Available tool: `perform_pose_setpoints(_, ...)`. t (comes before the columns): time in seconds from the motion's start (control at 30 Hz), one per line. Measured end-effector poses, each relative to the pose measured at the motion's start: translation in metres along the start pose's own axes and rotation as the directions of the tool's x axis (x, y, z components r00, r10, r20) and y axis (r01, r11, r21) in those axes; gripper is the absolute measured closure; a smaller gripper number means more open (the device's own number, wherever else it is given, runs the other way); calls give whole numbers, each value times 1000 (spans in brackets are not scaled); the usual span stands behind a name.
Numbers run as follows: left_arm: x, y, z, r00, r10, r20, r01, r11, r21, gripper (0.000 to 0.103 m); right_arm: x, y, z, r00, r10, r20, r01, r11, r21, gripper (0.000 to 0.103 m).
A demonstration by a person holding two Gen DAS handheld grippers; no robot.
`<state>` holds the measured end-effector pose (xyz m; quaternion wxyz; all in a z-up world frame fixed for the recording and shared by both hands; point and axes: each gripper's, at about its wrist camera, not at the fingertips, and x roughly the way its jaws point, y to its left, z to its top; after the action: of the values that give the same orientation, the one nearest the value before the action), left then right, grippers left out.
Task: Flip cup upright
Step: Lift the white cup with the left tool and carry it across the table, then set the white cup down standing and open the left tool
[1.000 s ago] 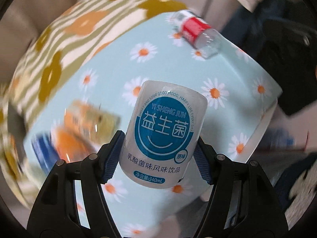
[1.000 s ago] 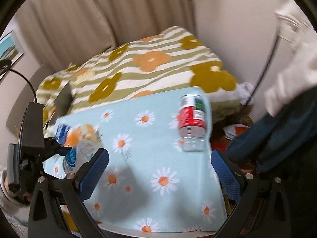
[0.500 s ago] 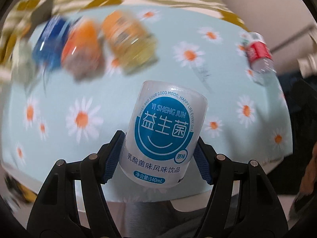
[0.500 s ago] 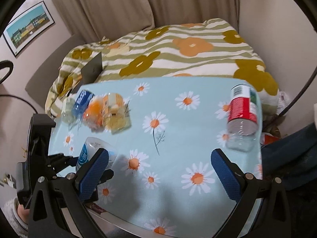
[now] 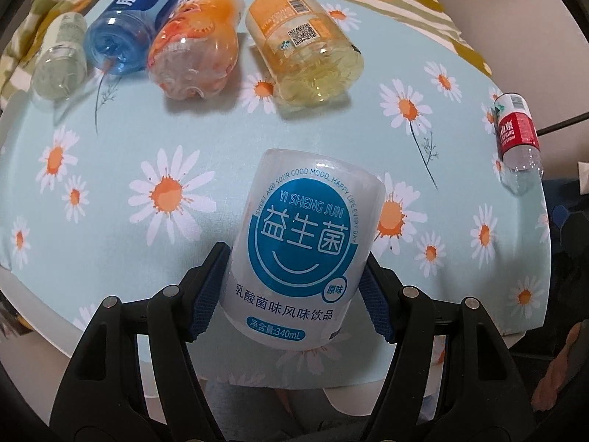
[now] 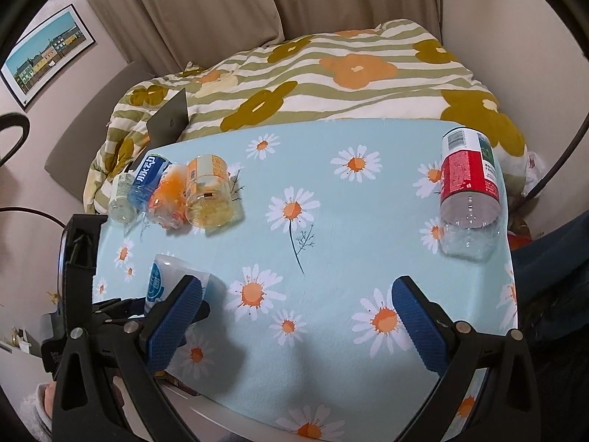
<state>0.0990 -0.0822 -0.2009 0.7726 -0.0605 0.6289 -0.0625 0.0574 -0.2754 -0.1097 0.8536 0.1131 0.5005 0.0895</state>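
My left gripper (image 5: 292,294) is shut on a white cup-like bottle with a blue round label (image 5: 302,246), holding it over the near edge of the daisy-print table (image 5: 184,140). The same bottle (image 6: 162,281) and left gripper show at the lower left of the right wrist view. My right gripper (image 6: 294,316) is open and empty above the table's near middle. A red-labelled clear bottle (image 6: 469,191) lies on its side at the table's right edge; it also shows in the left wrist view (image 5: 517,140).
Several containers lie on their sides at the far left of the table: a small clear bottle (image 5: 59,60), a blue bottle (image 5: 129,31), an orange one (image 5: 195,42) and a yellow jar (image 5: 305,51). A bed with a flowered quilt (image 6: 331,73) stands behind the table.
My left gripper has swung with the white bottle from above the table's right side to face the row of lying containers. The right wrist view has pulled back and tilted up.
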Motion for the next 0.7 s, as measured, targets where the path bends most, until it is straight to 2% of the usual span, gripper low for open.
perform_pose_setpoints(0.03, 0, 0, 0, 1000, -2, 3, 2, 1000, -1, 29, 0, 0, -1, 1000, -1, 1, 1, 1000, 0, 0)
perform_pose_setpoints(0.1, -2, 2, -1, 1000, -2, 9, 2, 1000, -1, 21, 0, 0, -2, 1000, -1, 2, 1, 1000, 3, 0)
perform_pose_setpoints(0.17, -7, 6, -2, 1000, 2, 21, -2, 1000, 3, 3, -2, -1, -4, 1000, -1, 5, 1, 1000, 10, 0)
perform_pose_setpoints(0.5, -43, 6, 2, 996, 15, 89, -19, 999, 42, 2, -17, 2, -5, 999, -7, 32, 6, 999, 32, 0)
perform_pose_setpoints(0.7, -87, 26, 1, 985, 75, 152, -85, 995, 59, 0, -29, 21, 4, 1000, 1, 8, -1, 1000, 4, 0)
